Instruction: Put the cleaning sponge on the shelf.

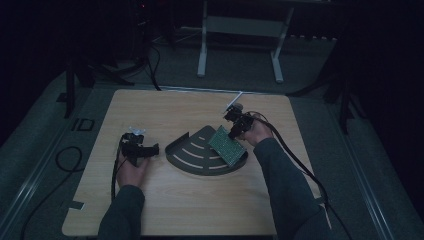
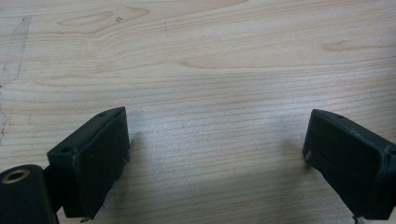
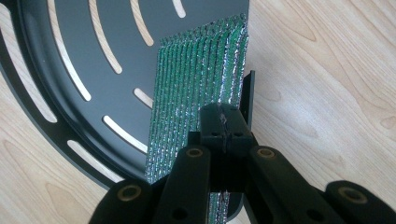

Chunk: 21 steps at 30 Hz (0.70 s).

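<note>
Pale wood grain runs across the tabletop [image 1: 165,200], which sits in a dim room with a white-legged frame [image 1: 240,45] on the floor beyond its far edge. Cables trail off both sides. Near the middle lies a dark fan-shaped tray [image 1: 192,150] cut with curved slots, through which the wood shows; a low wall rises along its straight sides. Nothing lies between the tray and either hand.

On the tray's right part leans a green circuit board [image 1: 227,145], tilted up with its lower edge on the tray near the right corner. In the right gripper view the circuit board [image 3: 196,88] looks ribbed with silvery solder rows on green, seen almost edge-on, close against the tray's wall.

The right claw [image 1: 234,131] reaches the board's upper edge; its jaws are pressed together and pinch that edge, as the right claw [image 3: 223,128] shows up close. The left claw [image 1: 152,149] rests level on the wood just left of the tray, apart from it. Its jaws stand wide apart, with bare tabletop between them, holding nothing [image 2: 215,144].
</note>
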Each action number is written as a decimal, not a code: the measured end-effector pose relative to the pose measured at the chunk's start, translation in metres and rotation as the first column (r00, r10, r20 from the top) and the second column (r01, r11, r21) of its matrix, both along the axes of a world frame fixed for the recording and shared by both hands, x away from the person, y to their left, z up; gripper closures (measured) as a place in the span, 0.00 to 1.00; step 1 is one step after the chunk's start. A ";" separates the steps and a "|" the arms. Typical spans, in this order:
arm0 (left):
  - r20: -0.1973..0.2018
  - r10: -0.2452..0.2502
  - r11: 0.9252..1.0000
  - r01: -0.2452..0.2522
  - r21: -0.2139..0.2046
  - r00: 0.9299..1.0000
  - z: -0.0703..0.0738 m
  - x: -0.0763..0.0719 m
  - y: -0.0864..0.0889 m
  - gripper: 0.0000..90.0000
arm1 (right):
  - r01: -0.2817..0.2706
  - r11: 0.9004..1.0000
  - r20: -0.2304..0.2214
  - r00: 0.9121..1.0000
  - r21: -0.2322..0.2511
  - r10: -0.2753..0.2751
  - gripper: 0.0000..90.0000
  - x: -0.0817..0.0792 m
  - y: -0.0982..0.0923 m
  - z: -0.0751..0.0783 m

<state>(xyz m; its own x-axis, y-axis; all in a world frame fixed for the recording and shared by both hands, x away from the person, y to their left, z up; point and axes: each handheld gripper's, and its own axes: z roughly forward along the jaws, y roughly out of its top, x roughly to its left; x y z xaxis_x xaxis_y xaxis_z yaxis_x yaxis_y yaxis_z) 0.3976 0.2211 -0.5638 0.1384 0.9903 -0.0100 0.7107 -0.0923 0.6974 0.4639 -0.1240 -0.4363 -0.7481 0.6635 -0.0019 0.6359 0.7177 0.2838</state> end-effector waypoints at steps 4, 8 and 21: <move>0.000 0.000 1.000 0.000 0.000 1.000 0.000 0.000 0.000 0.08 | -0.001 1.000 -0.004 1.000 -0.001 0.001 1.00 0.000 0.001 -0.001; 0.000 0.000 1.000 0.000 0.000 1.000 0.000 0.000 0.000 0.08 | 0.002 1.000 -0.005 1.000 -0.003 -0.002 1.00 0.000 0.002 -0.002; 0.000 0.000 1.000 0.000 0.000 1.000 0.000 0.000 0.000 0.08 | -0.003 0.999 -0.009 1.000 -0.033 0.003 1.00 0.000 0.006 -0.011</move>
<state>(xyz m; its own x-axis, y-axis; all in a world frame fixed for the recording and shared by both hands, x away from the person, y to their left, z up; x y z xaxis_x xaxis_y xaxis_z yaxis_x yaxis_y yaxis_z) 0.3976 0.2211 -0.5638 0.1387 0.9903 -0.0103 0.7107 -0.0923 0.6974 0.4642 -0.1181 -0.4473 -0.7504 0.6608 -0.0168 0.6360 0.7287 0.2539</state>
